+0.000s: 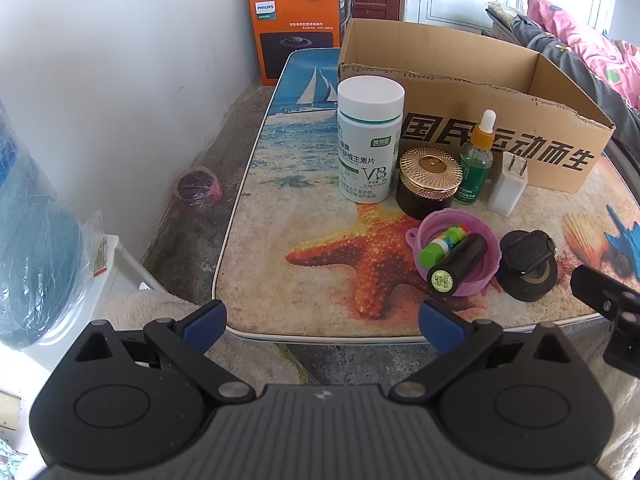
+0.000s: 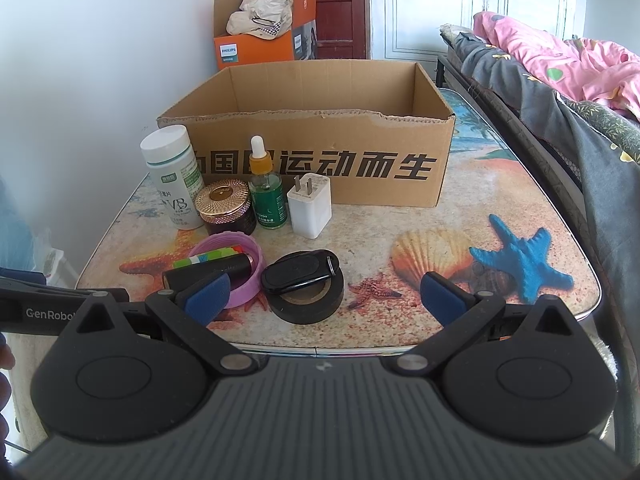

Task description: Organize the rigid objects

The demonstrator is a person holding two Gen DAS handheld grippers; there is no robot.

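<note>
An open cardboard box (image 2: 320, 160) (image 1: 500, 140) stands at the back of the table. In front of it stand a white vitamin bottle (image 1: 368, 140) (image 2: 174, 176), a gold-lidded dark jar (image 1: 430, 182) (image 2: 226, 206), a green dropper bottle (image 1: 478, 160) (image 2: 266, 188) and a white charger (image 1: 508, 184) (image 2: 310, 206). A purple ring (image 1: 486, 276) (image 2: 256, 268) holds a green stick (image 1: 442, 246) and a black tube (image 1: 458, 266) (image 2: 216, 268). A key fob (image 2: 300, 272) (image 1: 526, 250) lies on a black tape roll (image 2: 312, 302) (image 1: 532, 280). My left gripper (image 1: 322, 324) and right gripper (image 2: 322, 300) are open and empty at the near table edge.
The table has a beach-print top (image 2: 460, 208) with rounded edges. An orange Philips box (image 1: 298, 32) (image 2: 264, 40) stands behind on the floor. A bed with pink bedding (image 2: 560, 68) borders the right side. A white wall and bagged items (image 1: 36, 220) are on the left.
</note>
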